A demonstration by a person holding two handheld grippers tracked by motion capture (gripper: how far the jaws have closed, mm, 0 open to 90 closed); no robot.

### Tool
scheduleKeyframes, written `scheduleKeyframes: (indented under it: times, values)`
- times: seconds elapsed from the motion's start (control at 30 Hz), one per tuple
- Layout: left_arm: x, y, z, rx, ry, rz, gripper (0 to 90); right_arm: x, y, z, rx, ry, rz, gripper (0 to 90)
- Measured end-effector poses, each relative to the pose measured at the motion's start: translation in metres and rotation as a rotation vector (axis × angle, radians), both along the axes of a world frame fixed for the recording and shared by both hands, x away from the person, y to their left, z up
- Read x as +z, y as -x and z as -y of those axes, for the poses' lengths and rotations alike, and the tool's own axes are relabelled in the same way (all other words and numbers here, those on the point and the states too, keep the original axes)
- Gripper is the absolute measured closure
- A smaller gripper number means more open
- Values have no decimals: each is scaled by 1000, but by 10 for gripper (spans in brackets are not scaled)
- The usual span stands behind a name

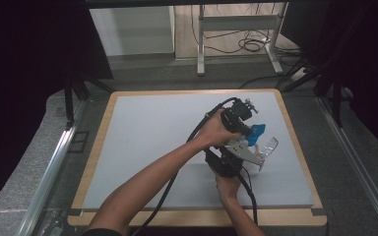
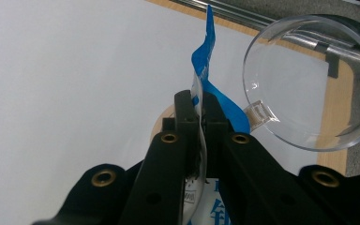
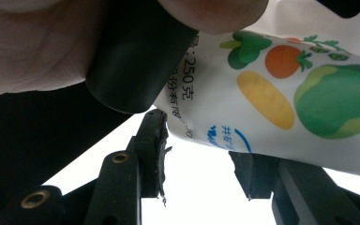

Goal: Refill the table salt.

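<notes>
Standing at the near edge of the table (image 1: 142, 132), a person is working with both hands crossed over its right half. The left gripper (image 2: 200, 110) is pinching the blue-and-white pouch (image 2: 206, 70) by its thin upper edge, its 2 black jaws pressed tight together on the film, and the blue top of the pouch is sticking up past the jaw tips. Just beside it, a clear plastic cup (image 2: 309, 79) is lying tipped with its mouth facing that gripper's camera. In the right gripper view, the right gripper (image 3: 199, 140) is sitting under the printed face of the pouch (image 3: 281, 93), where vegetable pictures are showing; its jaws are standing partly apart, and I cannot tell whether their pads are pressing on the pouch.
</notes>
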State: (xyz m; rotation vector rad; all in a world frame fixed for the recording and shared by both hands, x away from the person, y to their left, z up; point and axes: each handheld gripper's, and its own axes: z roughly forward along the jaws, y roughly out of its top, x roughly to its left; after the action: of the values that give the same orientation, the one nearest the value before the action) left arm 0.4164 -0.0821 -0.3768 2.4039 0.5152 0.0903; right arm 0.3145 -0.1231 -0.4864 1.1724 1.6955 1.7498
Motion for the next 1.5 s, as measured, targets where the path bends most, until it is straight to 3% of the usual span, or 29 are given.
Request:
scheduleKeyframes:
  times: [1.5]
  values:
    - [2,-3,2,-11,-7,-10,891,3,-2,-1,-27,-14,9,589]
